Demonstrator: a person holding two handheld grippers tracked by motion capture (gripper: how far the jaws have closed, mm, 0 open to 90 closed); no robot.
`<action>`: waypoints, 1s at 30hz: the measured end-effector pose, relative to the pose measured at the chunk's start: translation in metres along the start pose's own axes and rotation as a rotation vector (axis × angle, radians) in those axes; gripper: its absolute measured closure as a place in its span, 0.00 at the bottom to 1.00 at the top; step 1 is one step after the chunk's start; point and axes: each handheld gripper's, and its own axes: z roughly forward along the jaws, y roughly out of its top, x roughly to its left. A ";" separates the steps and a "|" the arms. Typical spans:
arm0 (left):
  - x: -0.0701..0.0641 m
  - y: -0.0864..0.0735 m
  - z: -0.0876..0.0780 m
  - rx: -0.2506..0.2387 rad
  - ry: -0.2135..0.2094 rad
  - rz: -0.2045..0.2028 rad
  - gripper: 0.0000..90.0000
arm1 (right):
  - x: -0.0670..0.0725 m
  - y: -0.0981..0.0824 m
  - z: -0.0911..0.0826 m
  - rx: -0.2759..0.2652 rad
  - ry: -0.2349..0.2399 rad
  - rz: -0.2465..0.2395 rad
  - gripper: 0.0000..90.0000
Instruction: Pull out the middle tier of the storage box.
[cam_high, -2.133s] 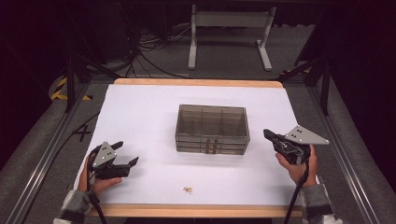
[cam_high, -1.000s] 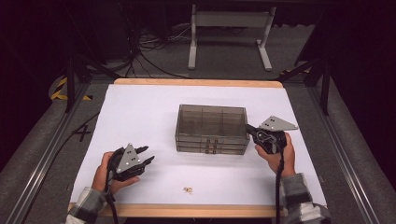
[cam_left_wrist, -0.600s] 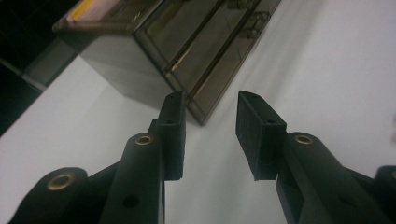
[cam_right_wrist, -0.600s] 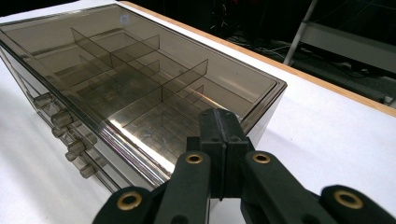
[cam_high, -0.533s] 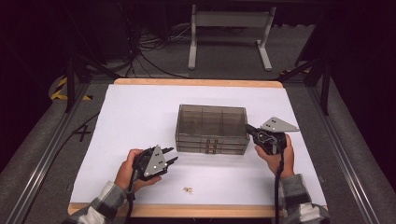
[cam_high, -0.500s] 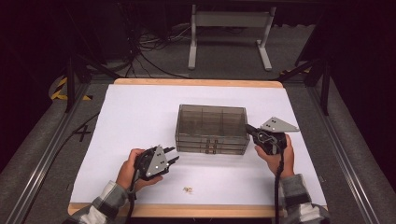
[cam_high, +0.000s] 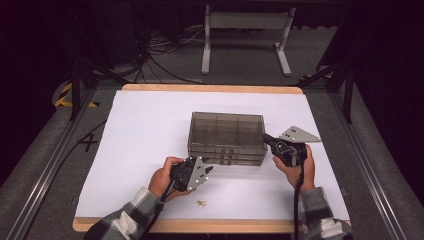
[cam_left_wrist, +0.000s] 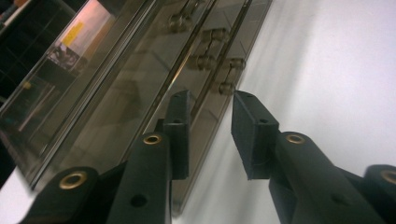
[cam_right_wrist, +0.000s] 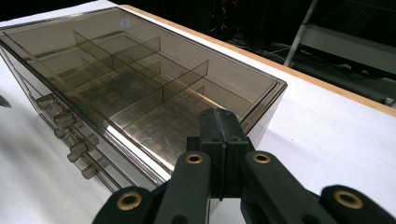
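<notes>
A smoky see-through drawer box (cam_high: 227, 131) stands mid-table, with small knobs (cam_high: 226, 159) along its front. My left gripper (cam_high: 209, 170) is at the front left of the box, its tips just short of the front. In the left gripper view the gripper (cam_left_wrist: 211, 105) is open; its jaws have just been closing, with nothing between them, and the knobs (cam_left_wrist: 227, 87) lie just ahead. My right gripper (cam_high: 266, 137) is shut at the box's right end. In the right gripper view its pads (cam_right_wrist: 219, 114) meet at the lid's corner (cam_right_wrist: 273, 86).
Some small pale bits (cam_high: 201, 203) lie on the white table top (cam_high: 140, 130) near the front edge, right of my left forearm. A wooden rim (cam_high: 210, 88) bounds the far edge. Behind the table stand a metal frame (cam_high: 245, 30) and floor cables (cam_high: 160, 50).
My left gripper has slid right from the table's left side up to the box's front. My right gripper came in to the box's right end early on, then stayed put.
</notes>
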 end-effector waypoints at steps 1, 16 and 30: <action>-0.001 0.002 0.002 0.002 0.005 0.015 0.77 | 0.000 0.000 0.000 0.000 0.000 0.000 1.00; -0.016 0.022 0.032 0.049 0.092 0.164 0.81 | 0.000 -0.001 -0.001 -0.004 0.002 0.006 1.00; -0.044 0.027 0.044 0.115 0.322 0.360 0.86 | 0.001 -0.002 -0.001 -0.009 -0.001 0.000 1.00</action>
